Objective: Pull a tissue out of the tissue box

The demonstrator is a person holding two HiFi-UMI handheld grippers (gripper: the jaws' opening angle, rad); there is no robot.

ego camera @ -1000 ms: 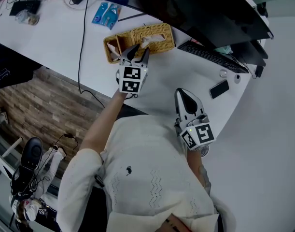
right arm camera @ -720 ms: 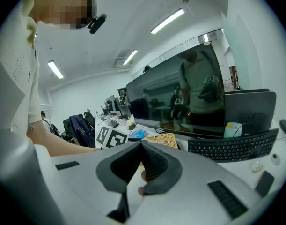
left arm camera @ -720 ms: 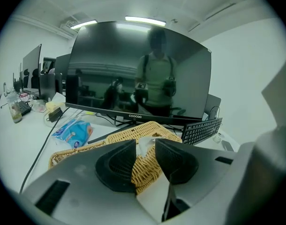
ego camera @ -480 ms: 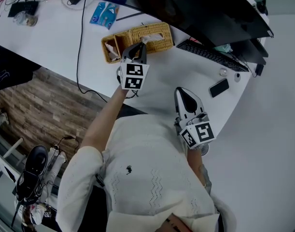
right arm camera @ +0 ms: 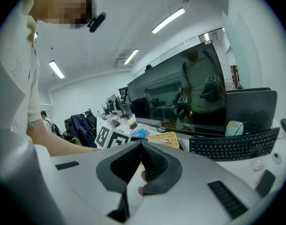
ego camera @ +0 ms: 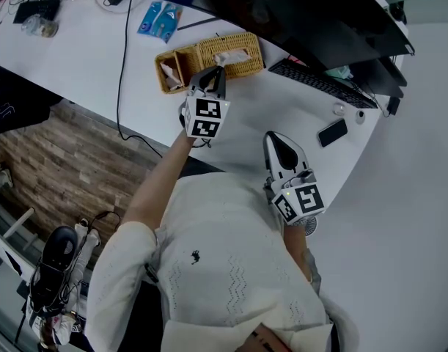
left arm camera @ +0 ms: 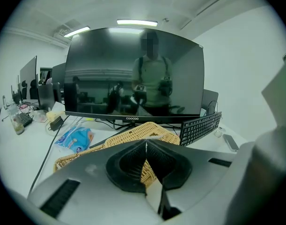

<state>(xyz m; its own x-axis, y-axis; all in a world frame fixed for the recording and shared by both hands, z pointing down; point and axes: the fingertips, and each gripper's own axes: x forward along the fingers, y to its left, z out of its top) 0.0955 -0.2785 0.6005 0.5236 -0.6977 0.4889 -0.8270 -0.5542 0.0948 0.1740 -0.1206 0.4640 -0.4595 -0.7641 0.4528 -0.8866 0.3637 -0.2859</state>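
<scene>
Here, the woven tissue box (ego camera: pixel 247 64) sat on the white worktop (ego camera: pixel 84 57) in front of a dark monitor (left arm camera: pixel 133 74), with a pale tissue (ego camera: pixel 232 56) standing up out of its top opening. The left gripper (ego camera: pixel 217 72) reached in from the near side, its tip right at the box's near edge, just beside the tissue. Its jaws had just been closing, and in the left gripper view the ribbed pads (left arm camera: pixel 133 161) were pressed together over the wicker. A thin pale line showed along the seam between them, but whether that was a fold of tissue could not be told. The right gripper (ego camera: pixel 275 138) hung well apart from the box, close to the person's body, over the near part of the worktop. Its jaws were also pressed together, with nothing from the worktop between them. A black keyboard (ego camera: pixel 319 85) lay to the right of the box, a dark phone (ego camera: pixel 332 134) lay nearer the worktop's edge, and a blue packet (ego camera: pixel 159 20) lay beyond the box on its left.
</scene>
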